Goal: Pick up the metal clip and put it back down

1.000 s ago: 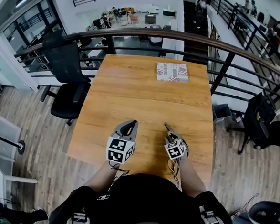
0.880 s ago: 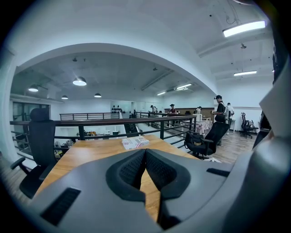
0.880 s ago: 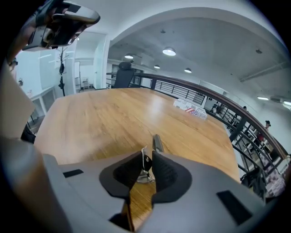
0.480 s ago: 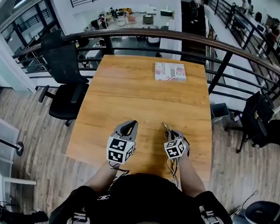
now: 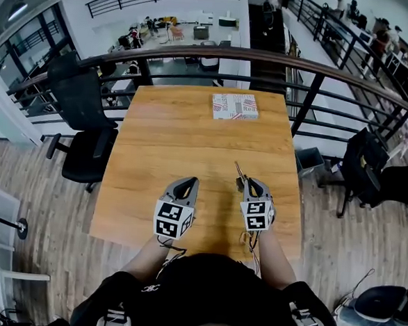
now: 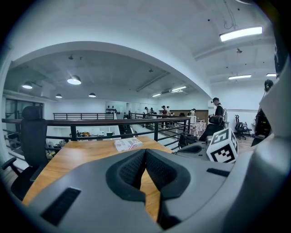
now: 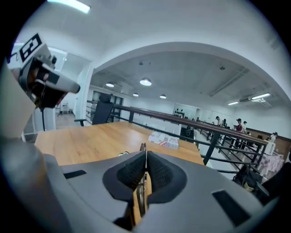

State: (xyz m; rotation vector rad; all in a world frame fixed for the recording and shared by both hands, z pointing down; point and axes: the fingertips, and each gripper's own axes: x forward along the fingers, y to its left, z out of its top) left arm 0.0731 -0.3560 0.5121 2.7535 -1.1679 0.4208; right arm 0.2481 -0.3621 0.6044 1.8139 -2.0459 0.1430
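The metal clip (image 5: 239,172) is a thin silvery piece that sticks out forward from my right gripper (image 5: 246,185), low over the wooden table (image 5: 178,136) near its front right. In the right gripper view the clip (image 7: 142,148) stands edge-on between the pads, and my right gripper (image 7: 145,157) is shut on it. My left gripper (image 5: 185,186) rests beside it to the left. Its jaws meet with nothing between them in the left gripper view, where my left gripper (image 6: 144,154) points along the table.
A red and white printed box (image 5: 234,106) lies at the table's far edge, in front of a dark railing (image 5: 306,96). A black office chair (image 5: 82,108) stands off the table's left side. People are far off beyond the railing.
My right gripper's jaws have closed on the clip. The left gripper has stayed put, and the head view has shifted a little.
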